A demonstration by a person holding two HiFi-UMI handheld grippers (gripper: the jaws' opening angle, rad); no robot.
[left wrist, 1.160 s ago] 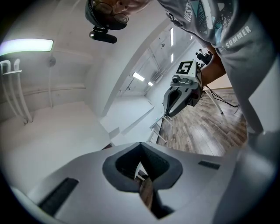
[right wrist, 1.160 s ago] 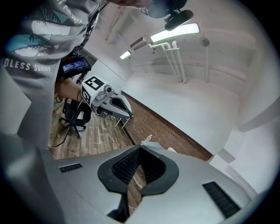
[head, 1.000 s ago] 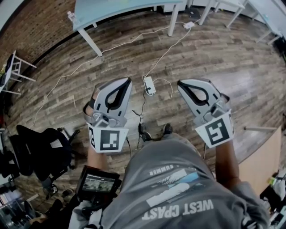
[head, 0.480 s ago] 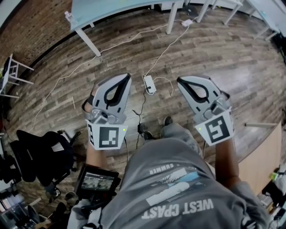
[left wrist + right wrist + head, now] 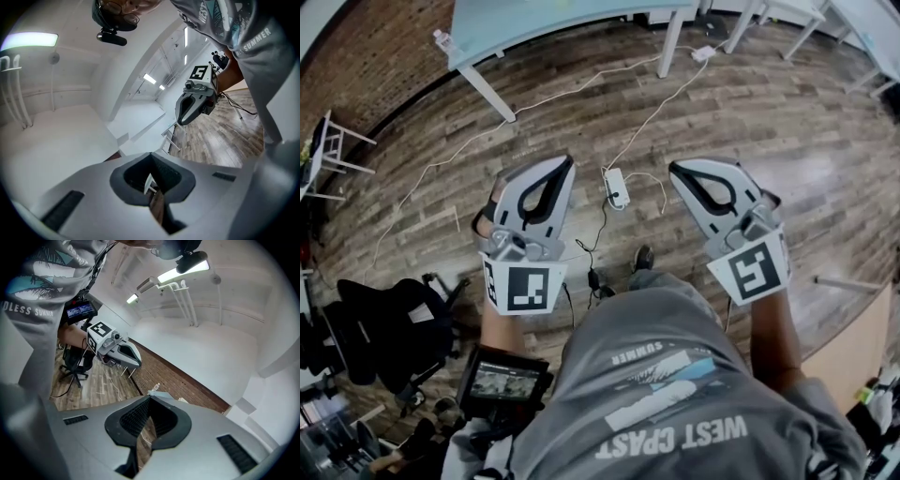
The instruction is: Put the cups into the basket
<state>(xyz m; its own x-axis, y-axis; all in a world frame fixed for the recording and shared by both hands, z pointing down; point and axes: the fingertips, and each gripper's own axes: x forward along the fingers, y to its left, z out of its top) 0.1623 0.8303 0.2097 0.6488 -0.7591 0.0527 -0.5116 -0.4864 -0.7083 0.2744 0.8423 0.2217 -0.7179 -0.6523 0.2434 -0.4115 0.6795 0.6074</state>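
Note:
No cup and no basket shows in any view. In the head view my left gripper (image 5: 566, 163) and right gripper (image 5: 674, 169) are held side by side in front of the person's chest, pointing forward over the wooden floor. Both are shut with nothing between the jaws. The left gripper view looks along its shut jaws (image 5: 150, 154) up at a white ceiling and catches the right gripper (image 5: 197, 101) in the air. The right gripper view, along its own shut jaws (image 5: 149, 397), shows the left gripper (image 5: 115, 350) before a brick wall.
A white power strip (image 5: 615, 184) with trailing cables lies on the floor between the grippers. A pale table (image 5: 534, 21) with a small bottle (image 5: 441, 39) stands ahead. A black office chair (image 5: 389, 319) is at the left. A screen device (image 5: 502, 380) hangs at the person's waist.
Both grippers stay shut and held the same way. The floor and table have shifted a little in the head view, and the person's feet have moved.

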